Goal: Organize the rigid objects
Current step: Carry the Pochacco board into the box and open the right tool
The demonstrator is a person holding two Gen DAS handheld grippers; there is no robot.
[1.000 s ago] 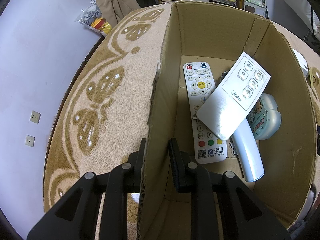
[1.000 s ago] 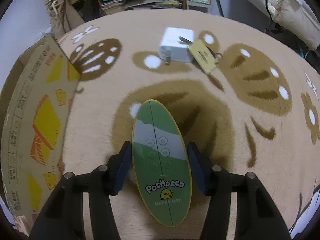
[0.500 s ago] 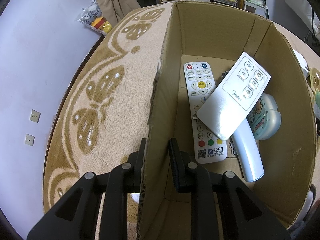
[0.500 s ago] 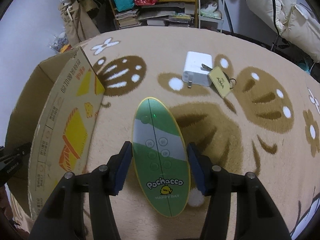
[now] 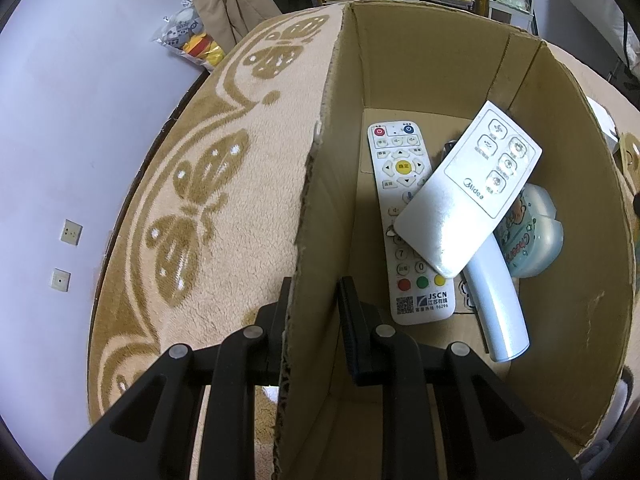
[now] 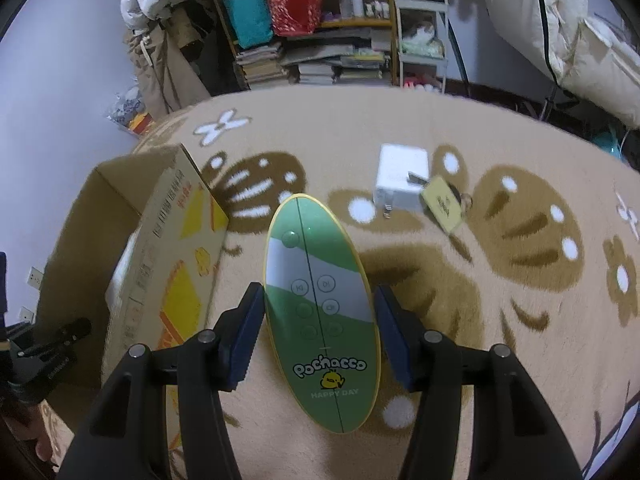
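Green oval Pochacco remote [image 6: 320, 316]: lying lengthwise between the right gripper [image 6: 318, 330] pads, which are clamping its edges. Left gripper [image 5: 316, 320] is pinching the cardboard box wall [image 5: 316, 216], nearly closed.

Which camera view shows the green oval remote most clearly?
The right wrist view: the green oval remote fills its centre, face up, clamped between the right gripper pads. The left wrist view does not show it, only the cardboard box and its contents.
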